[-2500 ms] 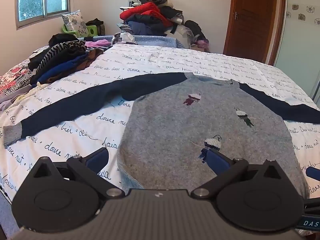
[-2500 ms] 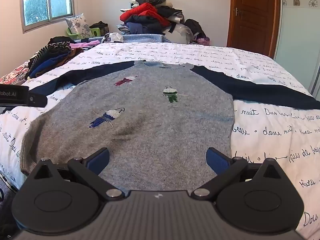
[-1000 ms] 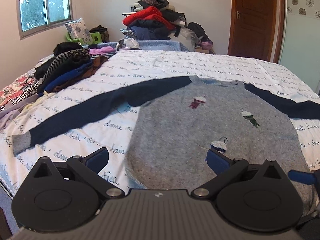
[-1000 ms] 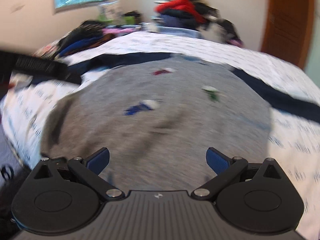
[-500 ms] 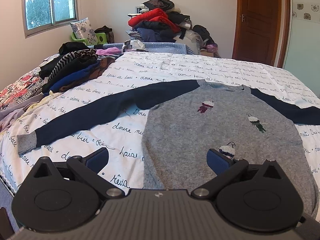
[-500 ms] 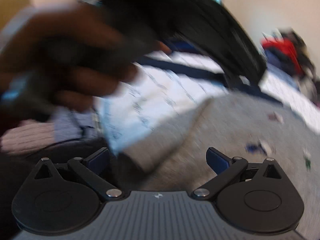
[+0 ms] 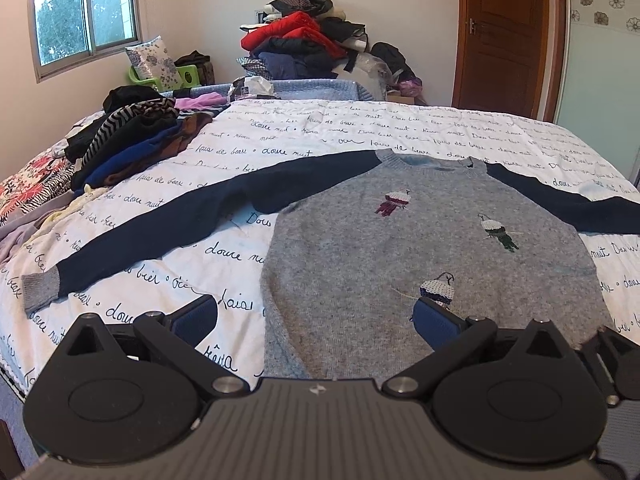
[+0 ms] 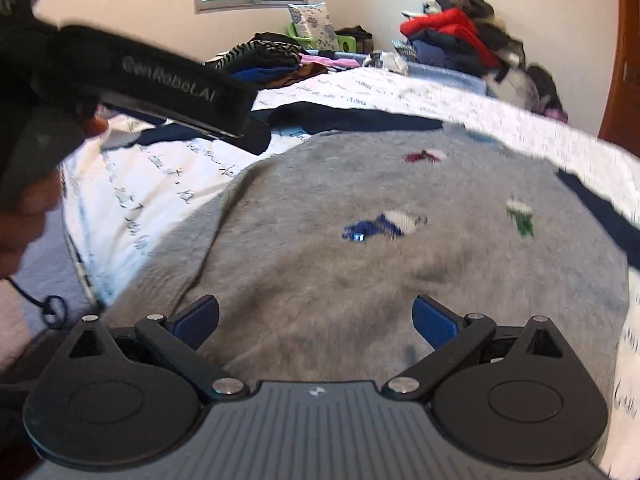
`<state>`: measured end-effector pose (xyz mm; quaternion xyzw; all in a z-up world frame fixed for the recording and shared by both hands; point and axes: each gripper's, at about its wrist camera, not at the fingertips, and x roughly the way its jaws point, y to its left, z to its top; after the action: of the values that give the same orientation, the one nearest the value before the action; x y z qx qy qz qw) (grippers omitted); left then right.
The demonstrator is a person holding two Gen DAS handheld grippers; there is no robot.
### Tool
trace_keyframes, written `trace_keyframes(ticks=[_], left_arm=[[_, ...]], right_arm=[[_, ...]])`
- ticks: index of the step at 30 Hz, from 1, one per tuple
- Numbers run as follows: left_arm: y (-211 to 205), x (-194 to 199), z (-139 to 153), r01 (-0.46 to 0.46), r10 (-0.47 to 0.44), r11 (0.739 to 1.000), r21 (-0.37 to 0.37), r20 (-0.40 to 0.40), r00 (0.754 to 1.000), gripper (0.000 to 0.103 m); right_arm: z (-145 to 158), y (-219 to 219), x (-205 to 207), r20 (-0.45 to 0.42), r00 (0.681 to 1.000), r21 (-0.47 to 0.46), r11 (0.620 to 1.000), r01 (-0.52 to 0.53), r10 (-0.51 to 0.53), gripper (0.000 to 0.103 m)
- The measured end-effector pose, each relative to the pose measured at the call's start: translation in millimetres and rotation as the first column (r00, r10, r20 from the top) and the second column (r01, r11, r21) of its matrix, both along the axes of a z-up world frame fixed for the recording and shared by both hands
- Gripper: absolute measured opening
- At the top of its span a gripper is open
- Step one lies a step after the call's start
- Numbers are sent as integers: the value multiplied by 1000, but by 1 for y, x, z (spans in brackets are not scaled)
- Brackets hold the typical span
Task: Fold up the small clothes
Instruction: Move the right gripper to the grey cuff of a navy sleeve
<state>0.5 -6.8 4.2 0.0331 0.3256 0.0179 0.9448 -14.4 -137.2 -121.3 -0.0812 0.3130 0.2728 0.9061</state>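
Note:
A grey sweater [image 7: 420, 248] with navy sleeves lies flat and face up on the bed, both sleeves spread out; its left sleeve [image 7: 192, 224] ends in a grey cuff. It also shows in the right wrist view [image 8: 380, 248]. My left gripper [image 7: 316, 320] is open and empty, hovering over the sweater's bottom left hem. My right gripper [image 8: 316, 320] is open and empty over the sweater's lower body. The left gripper's body [image 8: 160, 84] and the hand holding it cross the right wrist view at upper left.
The bed cover [image 7: 360, 128] is white with script writing. A stack of folded clothes [image 7: 132, 140] lies at the bed's far left. A heap of clothes [image 7: 304, 48] sits beyond the bed. A wooden door [image 7: 508, 36] stands at the back right.
My right gripper swung sharply left past the left hand, then turned back toward the sweater. My left gripper drew back a little and shifted left; the sweater has not moved.

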Motion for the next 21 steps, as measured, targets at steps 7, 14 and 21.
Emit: trace_keyframes(ticks=[7, 14, 21], left_arm=[[18, 0, 14, -47, 46, 998, 38, 39, 998, 103], [42, 2, 33, -92, 93, 996, -11, 72, 993, 103], [25, 3, 24, -42, 43, 999, -18, 43, 998, 103]], right_arm=[[-16, 62, 13, 61, 992, -174, 980, -96, 107, 103], [-7, 105, -10, 101, 938, -122, 939, -320, 333, 103], [6, 72, -33, 97, 923, -107, 926, -362, 372, 103]])
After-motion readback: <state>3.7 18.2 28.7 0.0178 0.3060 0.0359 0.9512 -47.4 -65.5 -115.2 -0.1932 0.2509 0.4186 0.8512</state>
